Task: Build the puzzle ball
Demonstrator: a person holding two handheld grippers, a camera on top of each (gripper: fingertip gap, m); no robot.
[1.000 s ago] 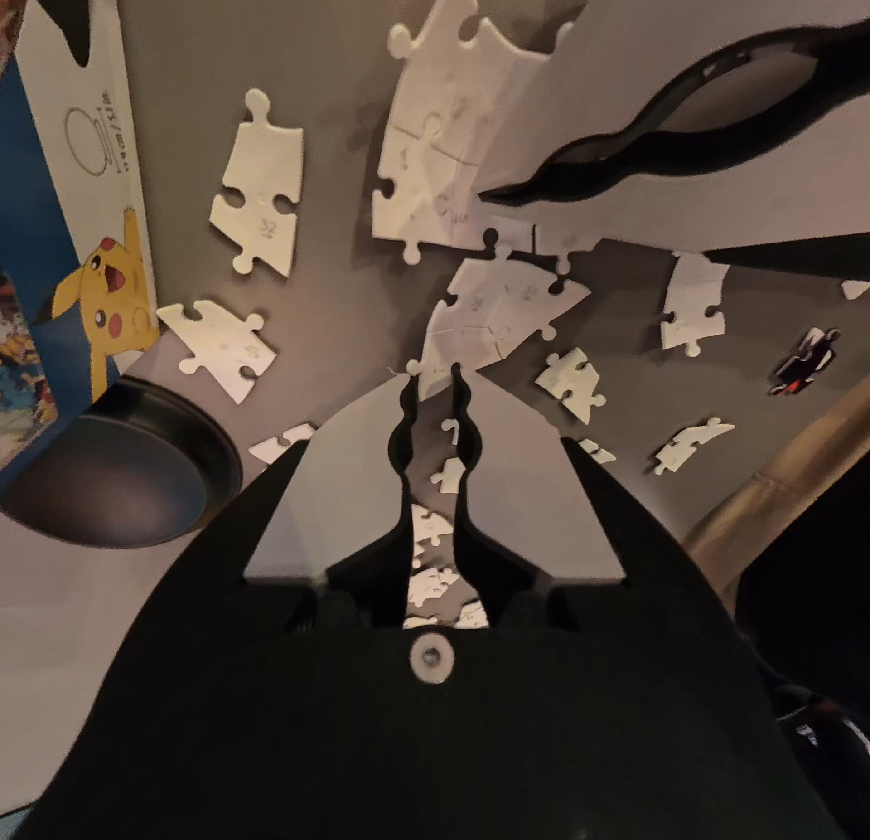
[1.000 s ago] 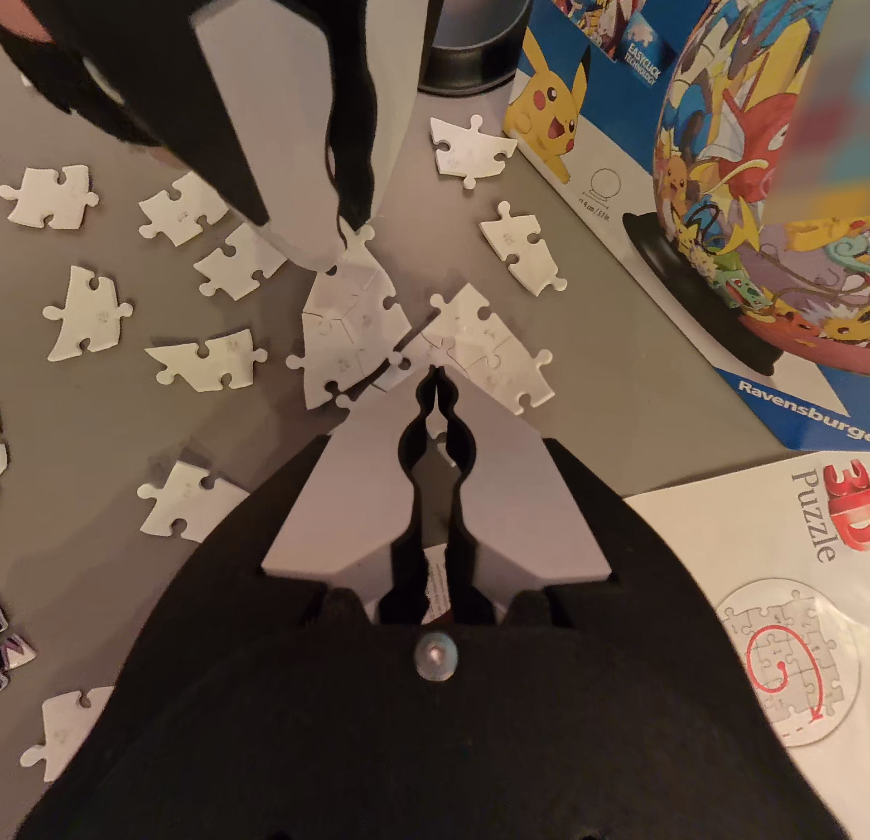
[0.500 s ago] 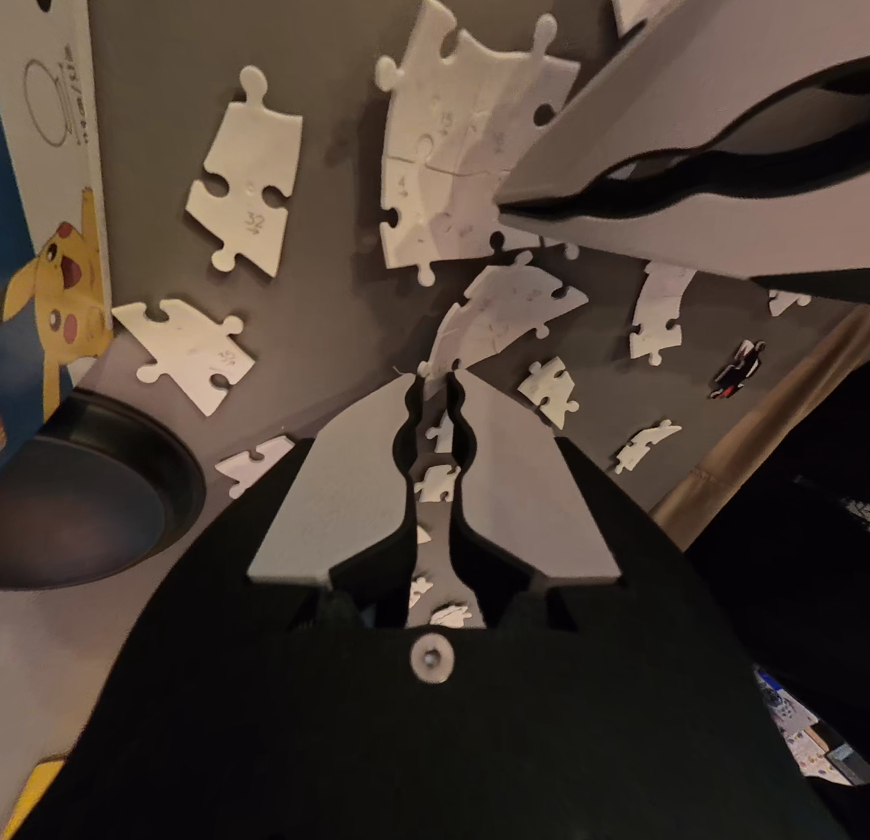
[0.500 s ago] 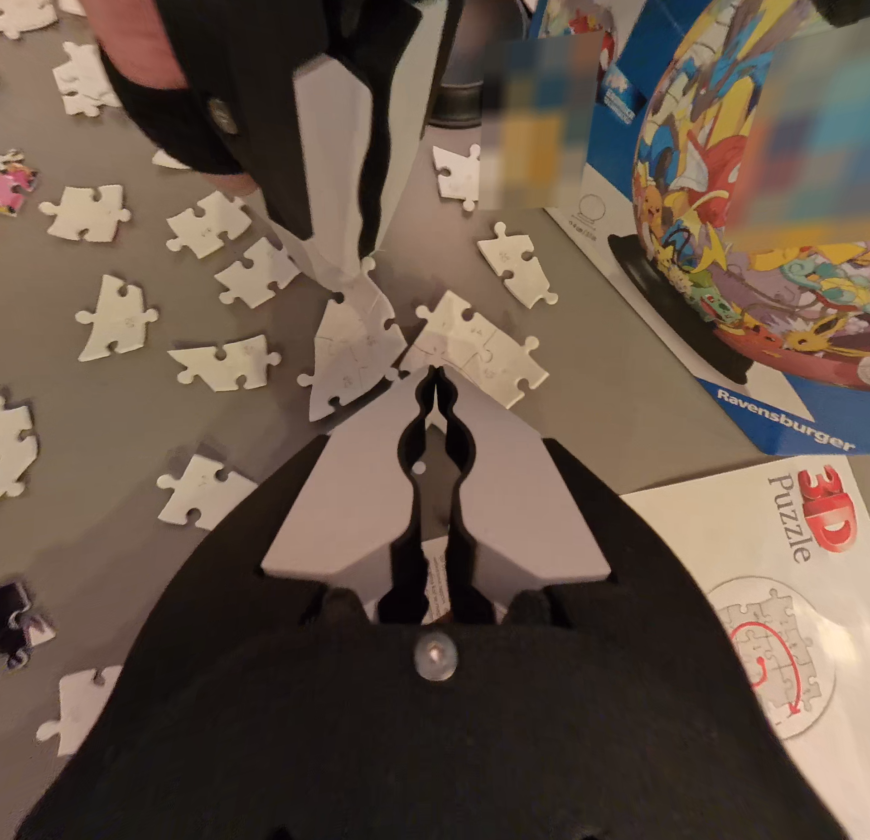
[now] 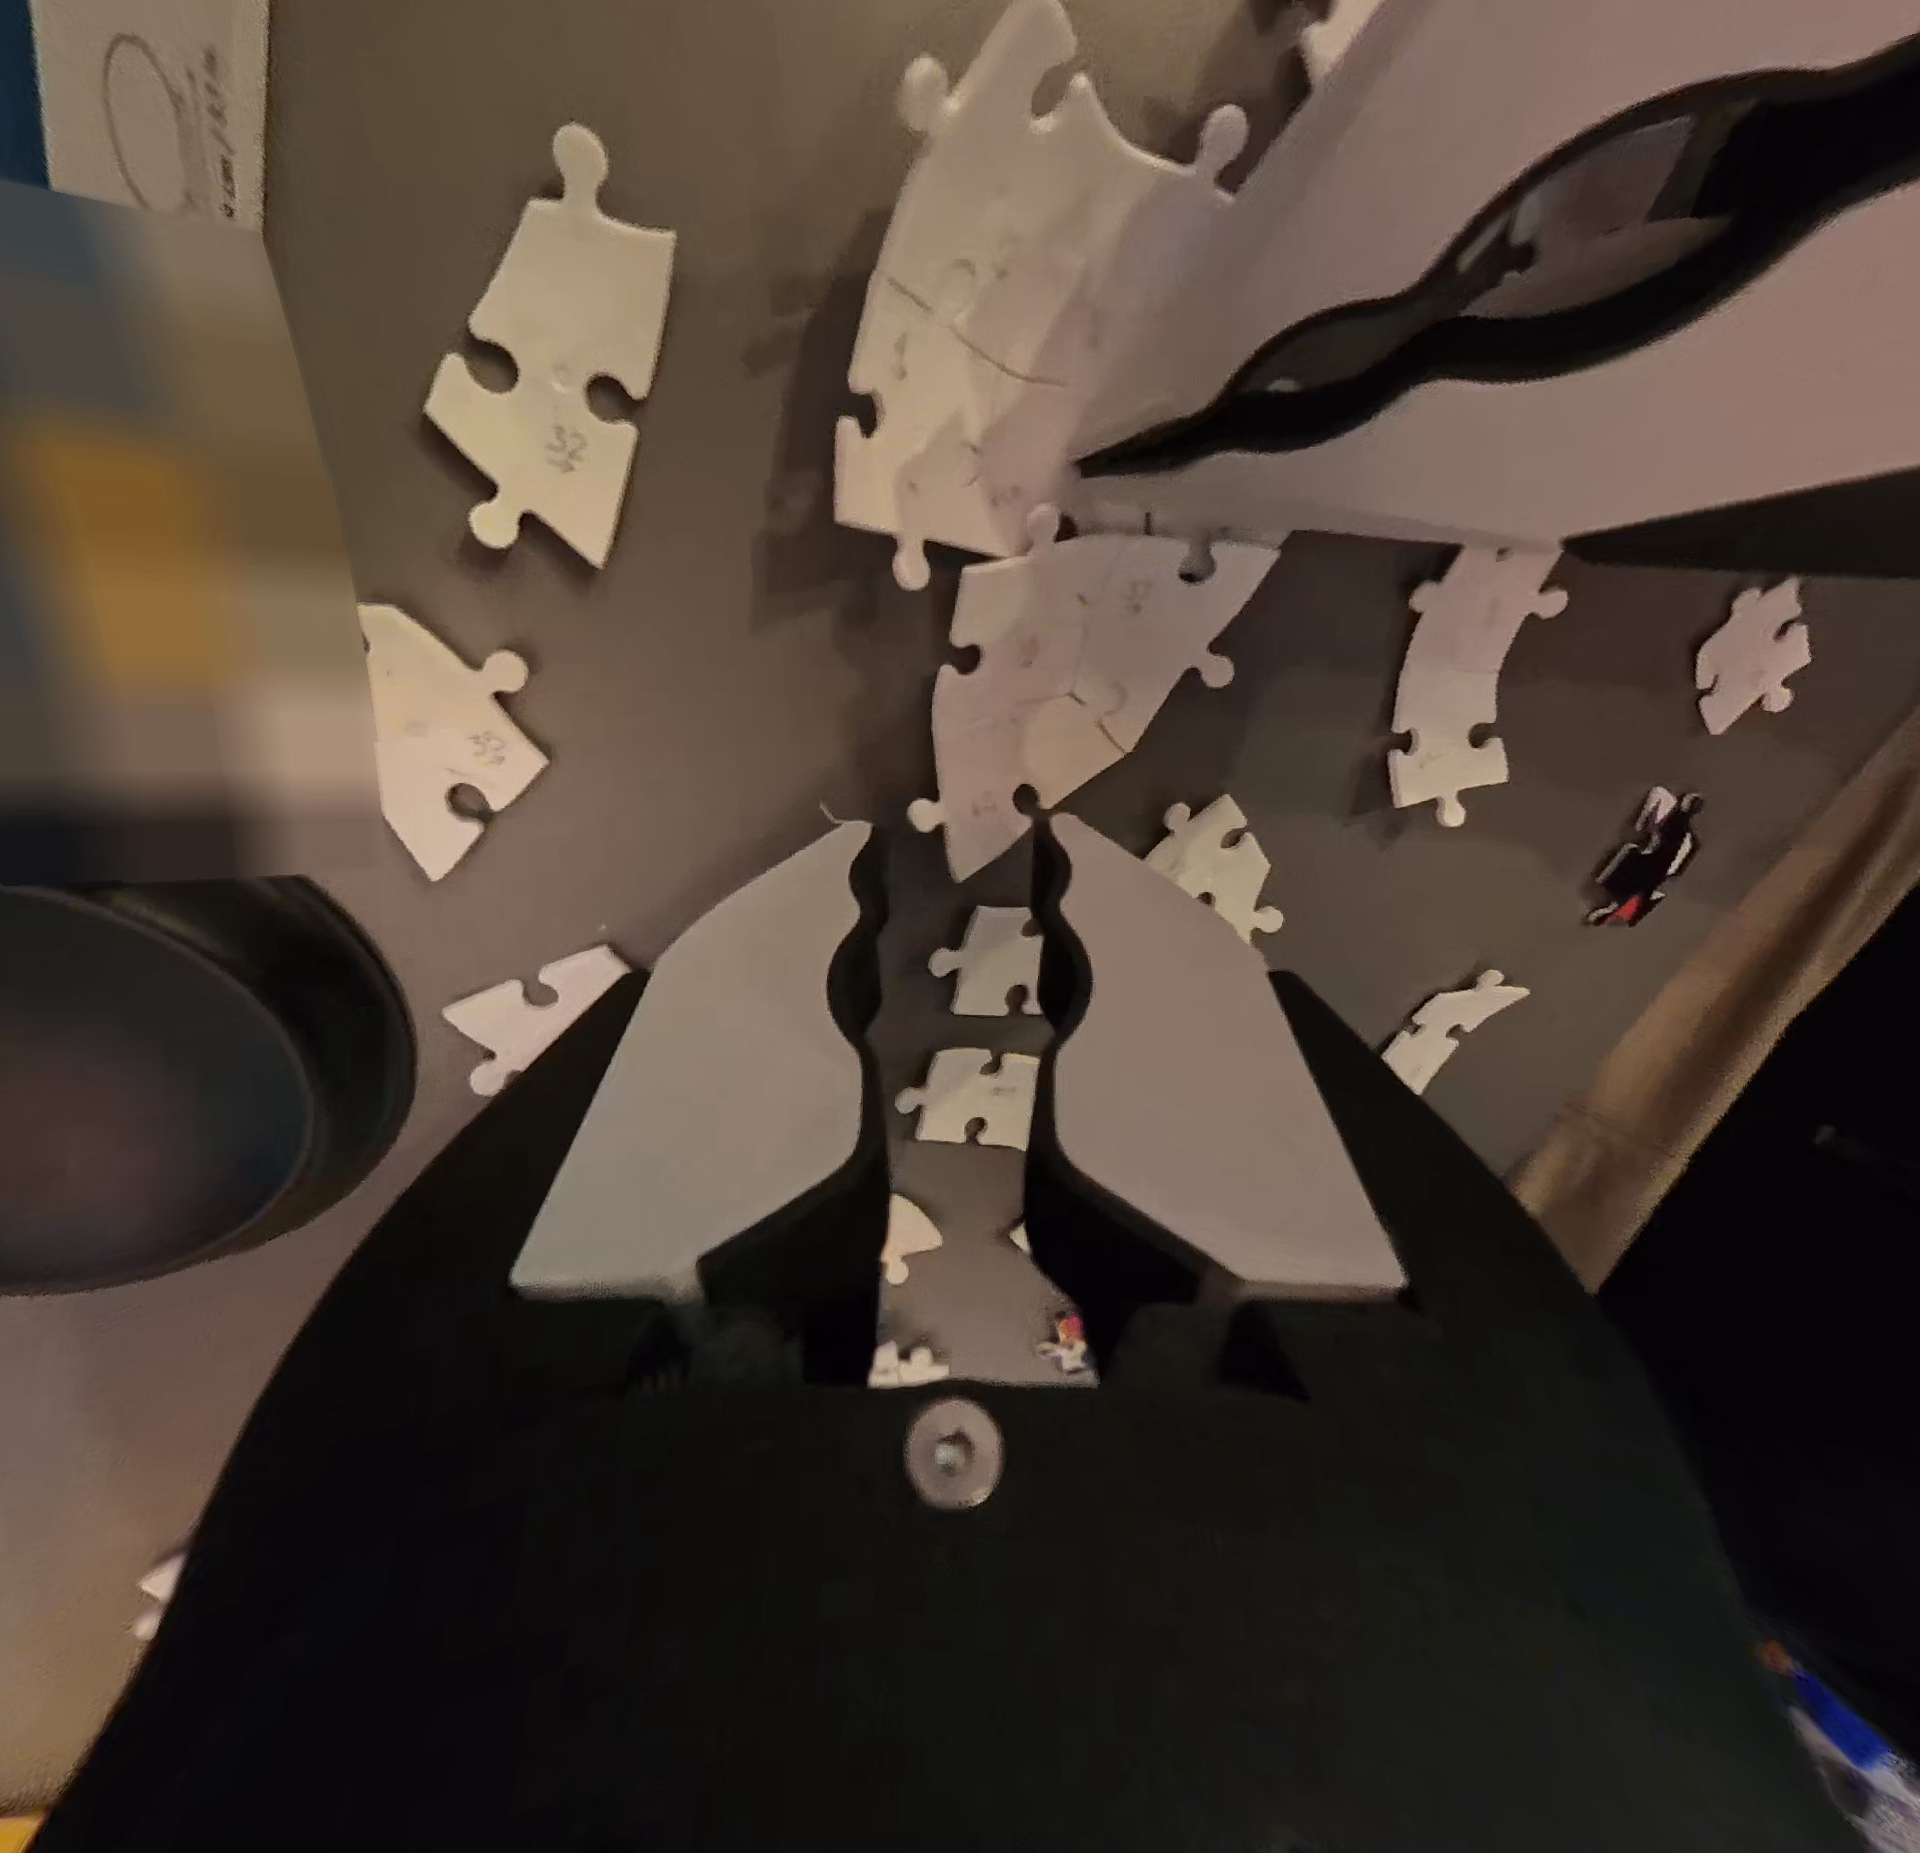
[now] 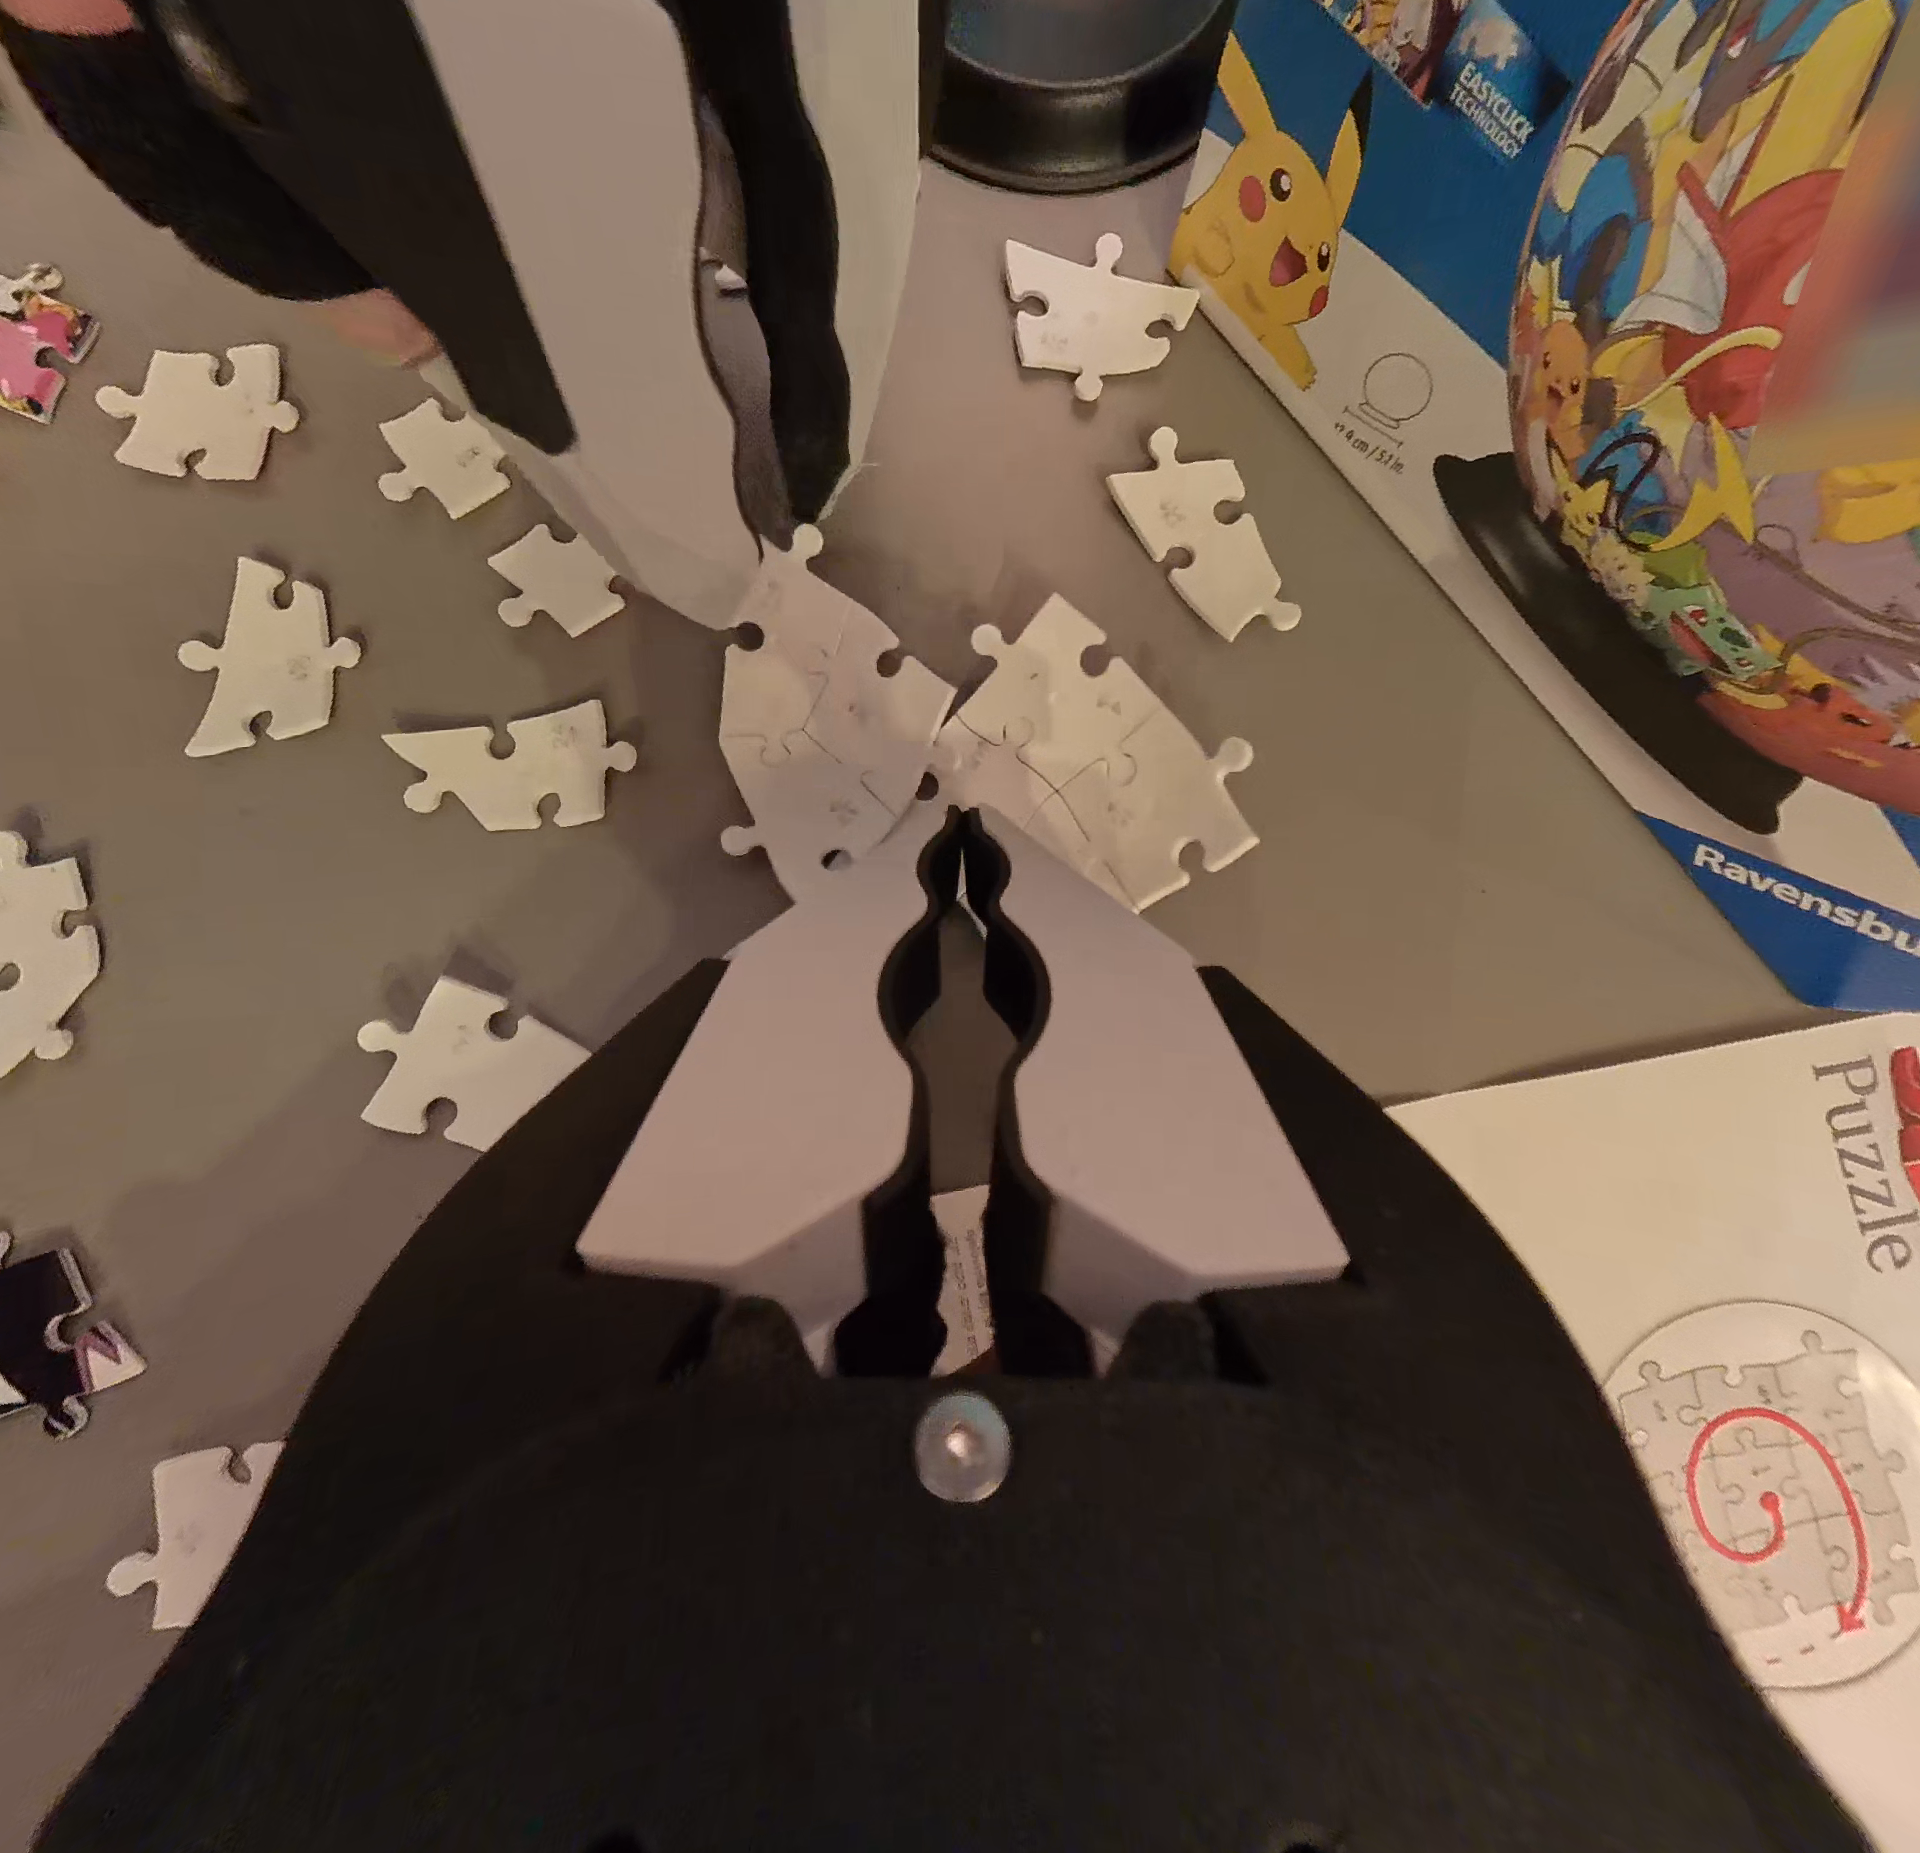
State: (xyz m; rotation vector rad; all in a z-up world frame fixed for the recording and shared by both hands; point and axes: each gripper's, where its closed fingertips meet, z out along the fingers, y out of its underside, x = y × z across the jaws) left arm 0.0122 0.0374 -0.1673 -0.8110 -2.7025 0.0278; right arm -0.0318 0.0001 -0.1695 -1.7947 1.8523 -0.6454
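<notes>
Left gripper (image 5: 956, 837): jaws parted a little, nothing pinched between them; one fingertip (image 5: 1049, 832) sits against the near corner of a joined cluster of white pieces (image 5: 1081, 691) at frame centre. Right gripper (image 6: 961, 827): jaws closed to a hairline at the tips, and they look clamped on the corner of a second joined cluster (image 6: 1101, 754), right of centre in the right wrist view. The two clusters meet at one corner only, in an X shape.

Step in hand (judgement): mating two sub-assemblies; the ball is far from built. The next move calls for the left gripper to re-grasp its cluster, rotate it so tab faces socket, then press along the seam without popping the existing joints.

Materials: pieces are rigid, smooth, white on the back with faint marks, curved, with tabs and sockets. Loose pieces (image 6: 270, 660) are scattered over the matte grey table (image 6: 1455, 868), most of them face down; a few show colour. Printed box (image 6: 1558, 245) at upper right, instruction sheet (image 6: 1714, 1232) at lower right, glossy black stand (image 6: 1070, 58) at top centre.
</notes>
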